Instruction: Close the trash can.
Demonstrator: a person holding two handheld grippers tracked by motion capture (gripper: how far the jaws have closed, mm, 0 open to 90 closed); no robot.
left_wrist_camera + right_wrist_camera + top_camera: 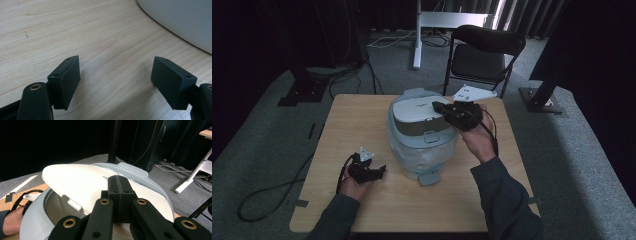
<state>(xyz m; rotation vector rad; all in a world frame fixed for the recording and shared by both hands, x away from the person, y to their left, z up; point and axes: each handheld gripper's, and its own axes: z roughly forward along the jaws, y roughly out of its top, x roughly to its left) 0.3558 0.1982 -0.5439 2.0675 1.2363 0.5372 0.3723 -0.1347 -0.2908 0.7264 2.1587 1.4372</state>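
Nearest, towards the near left corner of the light wooden table [352,115], the left tool [379,171] is seen resting low over the tabletop in the person's left hand [354,186], its jaws pointed towards the cooker. In the left gripper view the two black jaws are held wide apart with bare wood grain between them, and nothing is clamped; the curved white wall of the cooker is seen at the upper right, near but apart from the jaws.

At the middle of the table, slightly towards the far edge, the round pale blue-and-white plastic rice cooker [422,150] is stood upright. Its white domed lid [75,180] is raised a little at the front, so that a gap is opened above the pot's rim, as is shown in the right gripper view.

Farther on, at the cooker's far right side, the right tool [120,187] is laid on top of the lid, with the right hand [477,140] behind it. Its jaws are pressed together, pad against pad, with nothing between them.

Beyond the far edge of the table, a black folding chair [484,52] is stood on the grey carpeted floor.
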